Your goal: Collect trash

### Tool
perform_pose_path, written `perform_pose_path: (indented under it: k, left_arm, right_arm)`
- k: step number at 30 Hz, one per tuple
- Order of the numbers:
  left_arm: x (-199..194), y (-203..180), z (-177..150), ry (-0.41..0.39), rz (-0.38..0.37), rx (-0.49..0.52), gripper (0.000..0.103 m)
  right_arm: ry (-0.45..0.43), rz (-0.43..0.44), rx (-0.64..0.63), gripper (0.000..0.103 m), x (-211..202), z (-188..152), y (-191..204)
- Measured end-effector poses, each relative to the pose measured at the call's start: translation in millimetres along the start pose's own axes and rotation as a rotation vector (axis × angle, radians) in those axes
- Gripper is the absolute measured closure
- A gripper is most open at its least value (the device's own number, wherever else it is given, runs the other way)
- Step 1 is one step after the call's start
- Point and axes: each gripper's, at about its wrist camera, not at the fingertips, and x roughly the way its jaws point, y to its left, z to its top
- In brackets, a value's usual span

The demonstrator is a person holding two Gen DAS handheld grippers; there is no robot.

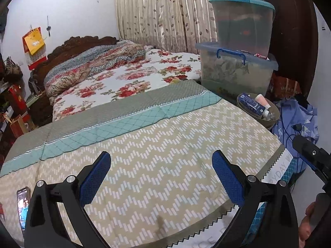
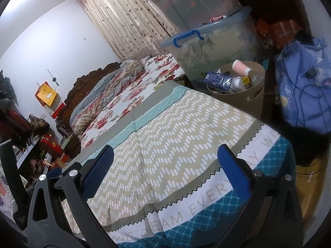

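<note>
I hold both tools above a table draped in a chevron-print cloth [image 1: 157,144], at the foot of a floral-covered bed. The left gripper [image 1: 161,177] stands with its blue pads spread wide and nothing between them; the right gripper [image 2: 165,171] is likewise fully apart and empty. Both point out over the bare cloth, clear of the bin, which I read as a pause between drops rather than a reach.

The collected trash sits in the round tan bin [image 2: 256,95] just past the table's far right corner: a blue-labelled wrapper or pouch [image 2: 215,78], a pink tube [image 2: 241,66] and what look like clear plastic bottles, though the fisheye blurs them. Behind the bin, two lidded translucent storage tubs [image 1: 235,70] are stacked, their contents indistinct. A phone [image 1: 22,204] lies on the cloth's near left.
</note>
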Motion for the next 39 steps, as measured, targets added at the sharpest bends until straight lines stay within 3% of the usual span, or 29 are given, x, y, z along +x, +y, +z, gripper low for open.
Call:
perform_pose_path:
  k: [13, 26, 39]
  left_arm:
    - [-32, -12, 2, -0.048, 0.067, 0.018, 0.009]
    - [-43, -10, 3, -0.058, 0.135, 0.023, 0.009]
    - [-49, -9, 1, -0.074, 0.128, 0.022, 0.008]
  right_arm:
    - [-0.081, 0.014, -0.036, 0.004, -35, -3, 2]
    - [-0.07, 0.035, -0.005, 0.004, -30, -2, -1]
    - [-0.064, 0.037, -0.003, 0.004, -29, -5, -1]
